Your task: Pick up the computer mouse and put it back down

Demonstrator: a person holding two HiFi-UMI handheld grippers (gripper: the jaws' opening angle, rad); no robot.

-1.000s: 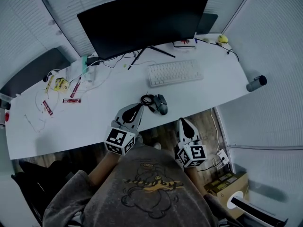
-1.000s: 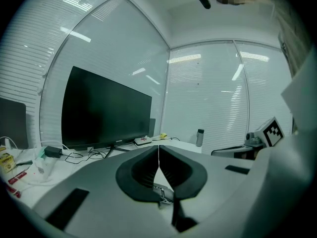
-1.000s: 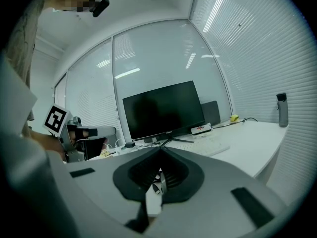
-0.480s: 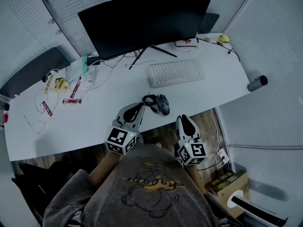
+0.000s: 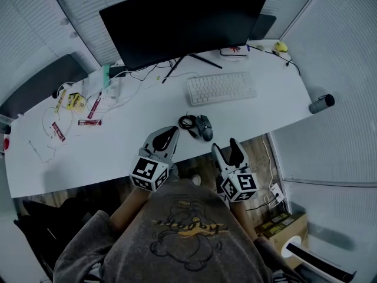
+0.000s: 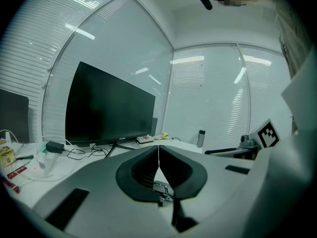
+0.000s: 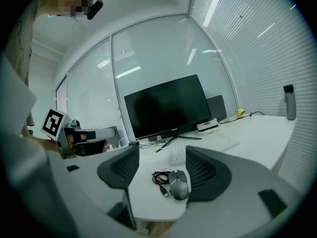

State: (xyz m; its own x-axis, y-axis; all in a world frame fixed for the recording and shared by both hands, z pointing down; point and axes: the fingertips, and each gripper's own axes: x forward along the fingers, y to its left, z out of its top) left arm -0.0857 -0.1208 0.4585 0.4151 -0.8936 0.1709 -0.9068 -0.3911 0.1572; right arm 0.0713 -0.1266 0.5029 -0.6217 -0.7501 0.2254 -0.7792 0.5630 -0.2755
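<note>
Grey mouse (image 5: 204,127) with coiled cable (image 5: 187,122) near desk (image 5: 118,152) edge, centre frame; right claw (image 5: 225,145), jaws just opening wide, empty, may snag cable or nudge mouse off; left claw (image 5: 166,135) closed

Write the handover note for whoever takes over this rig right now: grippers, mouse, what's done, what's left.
Left gripper: shut, empty, over the front edge of the desk.
Right gripper: jaws have just been opening and are now apart, with nothing between them. It is short of the desk edge, aimed at the mouse.
Mouse: flat on the desk beside its coiled cable, in front of the keyboard.
Done: no grip on it now.
Left: reach in, grip, lift, set it back down.
</note>
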